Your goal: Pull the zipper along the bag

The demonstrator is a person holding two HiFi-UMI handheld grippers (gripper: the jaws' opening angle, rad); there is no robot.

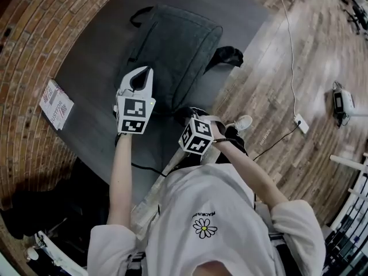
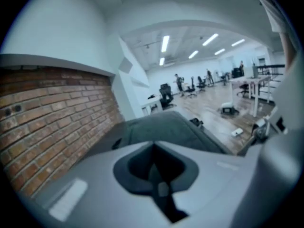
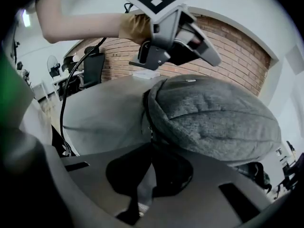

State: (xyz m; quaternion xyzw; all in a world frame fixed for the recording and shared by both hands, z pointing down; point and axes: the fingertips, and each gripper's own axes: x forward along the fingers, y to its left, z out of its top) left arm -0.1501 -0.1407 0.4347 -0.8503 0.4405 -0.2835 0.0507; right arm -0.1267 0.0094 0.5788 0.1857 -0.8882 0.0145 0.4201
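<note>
A grey fabric backpack (image 1: 172,42) lies flat on the grey table (image 1: 92,68). My left gripper (image 1: 142,73) hovers shut over the bag's near left side, touching nothing; in the left gripper view its jaws (image 2: 153,146) are closed and empty, with the bag (image 2: 166,127) ahead. My right gripper (image 1: 190,119) sits at the bag's near end, also shut. In the right gripper view (image 3: 152,148) the dark zipper line (image 3: 148,115) runs round the bag (image 3: 213,118) down to the jaw tips. A small pull (image 3: 150,134) hangs just beyond them, and nothing shows between the jaws. The left gripper (image 3: 216,61) hangs above.
A printed booklet (image 1: 56,103) lies on the table's left side by the brick wall (image 1: 34,33). A black strap (image 1: 227,55) trails off the bag's right. The table edge runs beside the wooden floor, where a cable and a power strip (image 1: 301,123) lie.
</note>
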